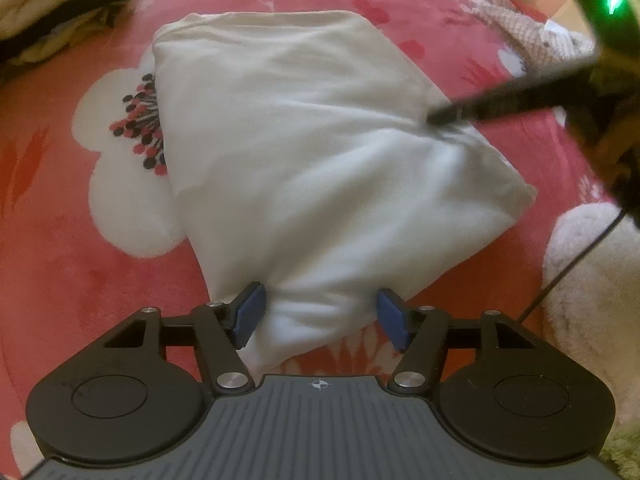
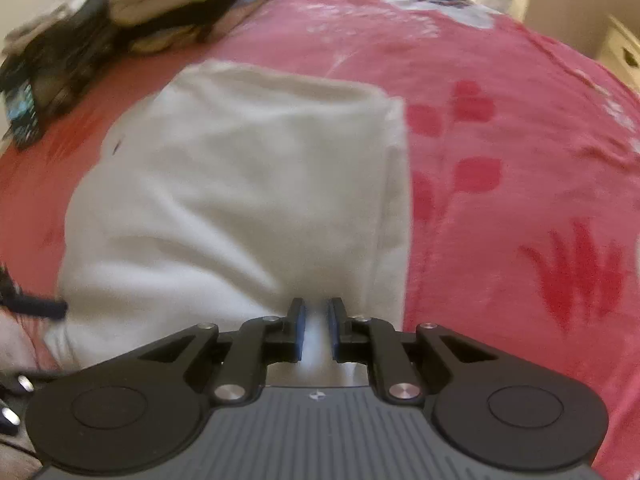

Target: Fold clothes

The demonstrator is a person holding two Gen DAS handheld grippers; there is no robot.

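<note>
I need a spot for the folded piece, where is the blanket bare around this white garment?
Bare red blanket lies wide open right of the white garment in the right wrist view. In the left wrist view a strip is free beyond its far edge. The clothes pile crowds the far left corner.

The folded garment (image 1: 304, 152) lies on the blanket (image 1: 80, 280) in front of you. Its near corner sits between the fingers of your left gripper (image 1: 320, 318), with a gap at each side. Your right gripper (image 2: 318, 328) is at the garment's (image 2: 240, 184) near edge, cloth between its fingers. A pile of clothes (image 2: 120, 20) lies behind the garment, to the left. A fluffy thing (image 1: 592, 280) is at the right.
</note>
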